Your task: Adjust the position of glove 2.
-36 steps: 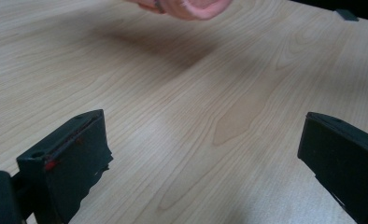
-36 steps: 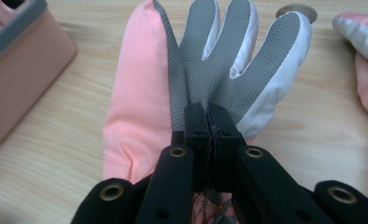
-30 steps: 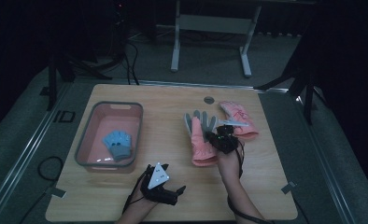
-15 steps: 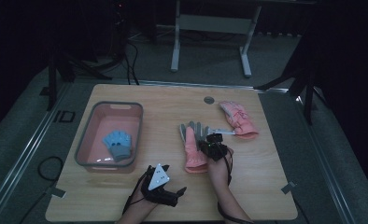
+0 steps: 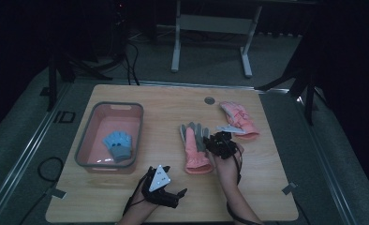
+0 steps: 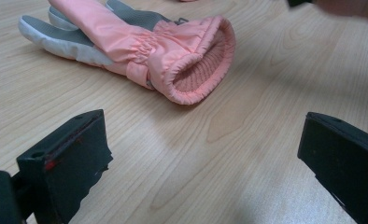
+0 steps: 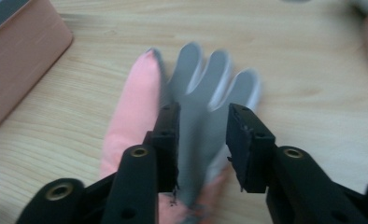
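Note:
A pink glove with a grey palm [image 5: 194,152] lies palm up in the middle of the wooden table [image 5: 173,112]. My right gripper [image 5: 210,140] hovers low at its right side, over the grey fingers [image 7: 191,79]. Its jaws have just been opening and now stand apart, with the glove under the gap and no pad pressing on it. My left gripper [image 5: 169,180] rests near the front edge, wide open and empty, facing the glove's knitted cuff [image 6: 196,70]. A second pink glove [image 5: 239,119] lies at the back right.
A pink bin with a grey rim [image 5: 110,105] stands at the left, with a small blue glove [image 5: 119,145] inside; its corner [image 7: 18,56] is left of my right gripper. A round cable hole [image 5: 210,100] sits near the table's far edge.
My right hand came leftward and a little nearer, and the pink-and-grey glove shifted slightly with it. Its jaws, shut before, now stand apart. The left gripper has kept still.

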A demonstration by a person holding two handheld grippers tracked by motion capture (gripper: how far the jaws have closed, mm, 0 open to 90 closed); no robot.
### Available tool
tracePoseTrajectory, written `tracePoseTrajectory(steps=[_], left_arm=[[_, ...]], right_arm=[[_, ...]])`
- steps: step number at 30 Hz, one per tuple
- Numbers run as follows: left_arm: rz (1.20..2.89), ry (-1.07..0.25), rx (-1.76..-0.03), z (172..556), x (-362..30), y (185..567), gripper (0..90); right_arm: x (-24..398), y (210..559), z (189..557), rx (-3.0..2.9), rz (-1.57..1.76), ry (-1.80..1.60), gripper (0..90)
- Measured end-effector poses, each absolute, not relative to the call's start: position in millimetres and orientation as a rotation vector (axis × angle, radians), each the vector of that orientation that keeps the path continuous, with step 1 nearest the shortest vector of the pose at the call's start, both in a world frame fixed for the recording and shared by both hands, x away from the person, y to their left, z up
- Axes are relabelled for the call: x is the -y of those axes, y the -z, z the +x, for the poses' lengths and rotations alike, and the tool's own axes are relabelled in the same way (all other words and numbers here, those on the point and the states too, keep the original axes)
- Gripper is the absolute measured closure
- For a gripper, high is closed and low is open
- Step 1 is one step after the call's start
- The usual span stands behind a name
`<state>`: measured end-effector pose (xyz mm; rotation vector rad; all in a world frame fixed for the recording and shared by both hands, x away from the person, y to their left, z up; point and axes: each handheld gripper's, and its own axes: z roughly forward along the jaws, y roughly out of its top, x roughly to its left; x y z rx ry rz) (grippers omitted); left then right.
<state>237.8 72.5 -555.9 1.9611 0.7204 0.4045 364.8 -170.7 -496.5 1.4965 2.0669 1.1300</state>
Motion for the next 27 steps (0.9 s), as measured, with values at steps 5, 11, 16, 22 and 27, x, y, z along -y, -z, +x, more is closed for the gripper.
tracePoseTrajectory(steps=[5,11,16,22,27], left_arm=[[1.962,-0.404,-0.714,237.7,-71.7,556.5,2.1],[1.959,-0.410,-0.720,237.3,-72.7,556.3,2.1],[1.964,-0.416,-0.715,236.3,-72.1,556.5,2.1],[1.970,-0.424,-0.706,235.8,-71.4,556.9,2.1],[1.968,-0.419,-0.712,236.4,-72.0,557.2,2.1]], right_arm=[[197.3,483.2,370.3,-2.112,1.435,-1.133,54.9],[230.5,474.6,382.2,-2.134,1.372,-1.113,55.3],[254.6,466.5,394.6,-2.133,1.316,-1.101,56.8],[282.6,459.7,418.4,-2.122,1.284,-1.052,57.4],[303.2,460.5,444.2,-2.095,1.301,-1.054,57.3]])
